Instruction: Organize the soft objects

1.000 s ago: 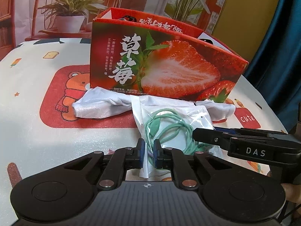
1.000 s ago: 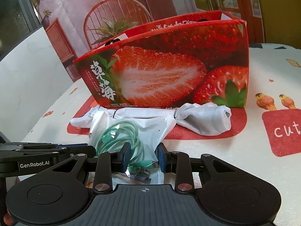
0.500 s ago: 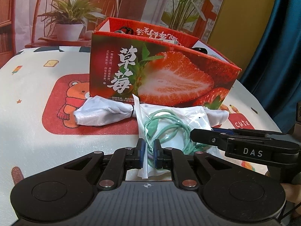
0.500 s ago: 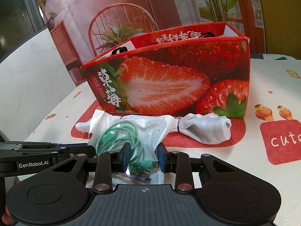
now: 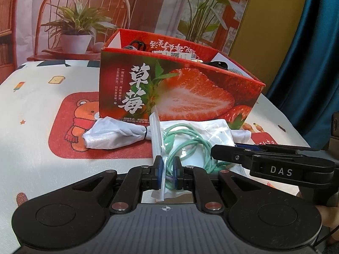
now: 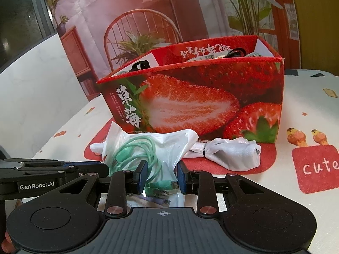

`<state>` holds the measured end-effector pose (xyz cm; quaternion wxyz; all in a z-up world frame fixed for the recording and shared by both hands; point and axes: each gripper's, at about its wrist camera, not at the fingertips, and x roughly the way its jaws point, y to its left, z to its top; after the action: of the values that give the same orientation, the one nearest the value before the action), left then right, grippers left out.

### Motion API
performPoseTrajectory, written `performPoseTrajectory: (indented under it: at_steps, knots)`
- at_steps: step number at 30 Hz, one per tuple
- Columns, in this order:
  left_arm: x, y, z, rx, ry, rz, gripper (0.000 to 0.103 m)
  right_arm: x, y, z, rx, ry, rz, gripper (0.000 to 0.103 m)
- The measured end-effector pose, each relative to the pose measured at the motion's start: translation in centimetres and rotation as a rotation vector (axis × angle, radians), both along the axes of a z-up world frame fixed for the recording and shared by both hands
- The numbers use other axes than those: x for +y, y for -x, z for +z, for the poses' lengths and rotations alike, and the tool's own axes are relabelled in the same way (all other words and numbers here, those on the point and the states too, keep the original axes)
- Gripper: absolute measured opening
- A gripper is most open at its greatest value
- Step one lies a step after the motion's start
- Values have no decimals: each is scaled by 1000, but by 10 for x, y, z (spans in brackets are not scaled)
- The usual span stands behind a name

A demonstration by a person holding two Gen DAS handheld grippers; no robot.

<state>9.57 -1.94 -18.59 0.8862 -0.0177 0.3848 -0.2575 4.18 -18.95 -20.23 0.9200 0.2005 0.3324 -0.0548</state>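
Change since a second ago: both cameras now look over the rim into the strawberry box [image 5: 180, 97], which sat higher in each view before; the bag [image 5: 197, 139] is held between the two grippers as it was, and neither pair of jaws has changed its gap.
Left gripper [image 5: 167, 174]: jaws nearly closed, the blue pads pinching the near left edge of the clear plastic bag, with a loop of the green cable [image 5: 190, 146] caught in the narrow gap between them.
Right gripper [image 6: 162, 178]: jaws part open, closed on the bag's bunched near end; the green cable [image 6: 135, 154] and its plugs lie inside the plastic between the pads.
Bag relative to the jaws: it stretches forward from both pairs of pads toward the box. In the left wrist view its sealed strip stands up on edge just above the left pad. In the right wrist view the bag [image 6: 167, 146] fans upward and outward from the grip.
Each gripper in the other's view: the right one reaches in from the right side of the left wrist view, touching the bag's right edge; the left one comes in from the left side of the right wrist view.
White cloth bundle [image 6: 231, 152]: lying on the tablecloth [image 5: 38, 110] against the foot of the box, behind the bag, tied at its middle with a dark band.
Box contents: dark straps and a printed packet show above the rim; what they are cannot be told.
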Motion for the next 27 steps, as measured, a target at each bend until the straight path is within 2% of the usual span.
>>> performPoseTrajectory:
  at_steps: [14, 15, 16, 17, 19, 23, 27]
  knots:
    - [-1, -3, -5, 18, -2, -2, 9, -1, 0, -4, 7, -5, -6, 27]
    - [-1, -3, -4, 15, 4, -6, 5, -1, 0, -3, 6, -4, -6, 27]
    - [-1, -2, -2, 12, 16, -16, 3, -1, 0, -3, 4, -4, -6, 25]
    - [-2, -2, 0, 2, 18, -21, 3, -1, 0, -2, 3, -7, -1, 19]
    - [-4, -1, 4, -22, 7, -29, 3, 1, -1, 1, -7, -8, 9, 18]
    - [1, -8, -2, 26, 15, 6, 3, 4, -5, 5, 0, 16, 21, 18]
    - [6, -14, -6, 37, 16, 45, 7, -1, -4, -4, 28, 6, 4, 17]
